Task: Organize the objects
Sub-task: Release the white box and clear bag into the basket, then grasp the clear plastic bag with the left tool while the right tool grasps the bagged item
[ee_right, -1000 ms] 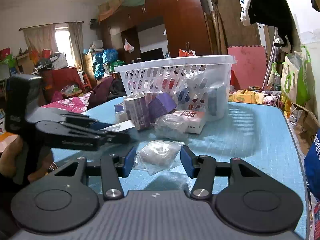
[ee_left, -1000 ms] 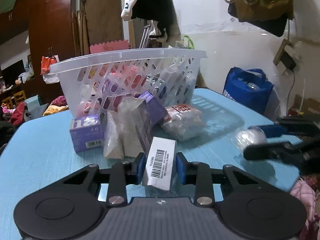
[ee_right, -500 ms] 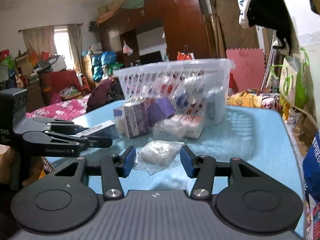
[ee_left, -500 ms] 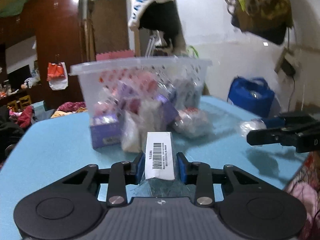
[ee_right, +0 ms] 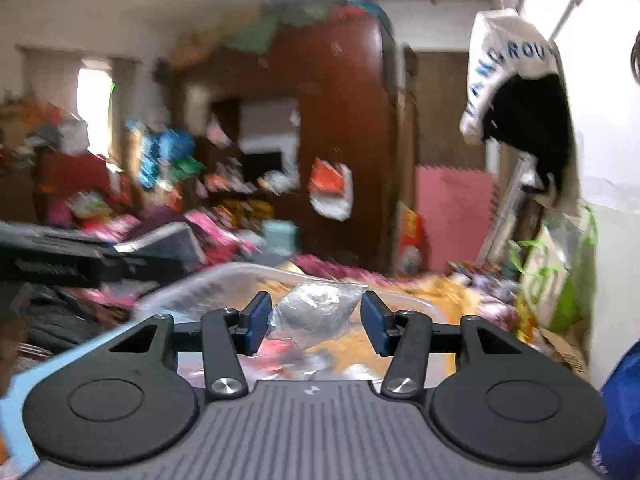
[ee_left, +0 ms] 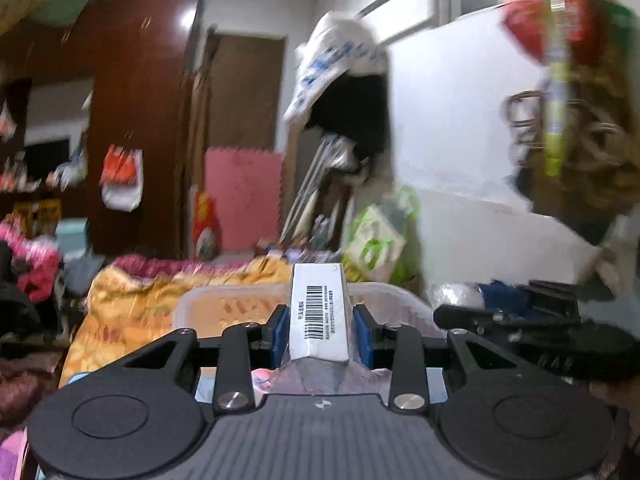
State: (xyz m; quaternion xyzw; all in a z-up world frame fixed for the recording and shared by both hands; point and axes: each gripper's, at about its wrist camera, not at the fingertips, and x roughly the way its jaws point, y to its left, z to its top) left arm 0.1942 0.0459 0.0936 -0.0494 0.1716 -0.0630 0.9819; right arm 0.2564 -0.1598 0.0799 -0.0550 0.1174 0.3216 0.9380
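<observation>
Left gripper (ee_left: 320, 330) clamped on white barcode box (ee_left: 319, 320), raised over white basket rim (ee_left: 224, 294). Right gripper (ee_right: 316, 324) beside it, jaws fairly wide with clear plastic bag (ee_right: 314, 310) between pads; actual grip on bag unclear. Same basket (ee_right: 224, 276) below. Heavy blur.

Dark wood wardrobe (ee_right: 340, 128), white wall (ee_left: 452, 128), bright window (ee_right: 94, 110).

Light: dim indoor; bright window (ee_right: 94, 108) at 10 o'clock, blown out.
Blur: heavy motion smear across both backgrounds.
Sharp: barcode box (ee_left: 320, 312).
Edges: fisheye bending, dark corners.
</observation>
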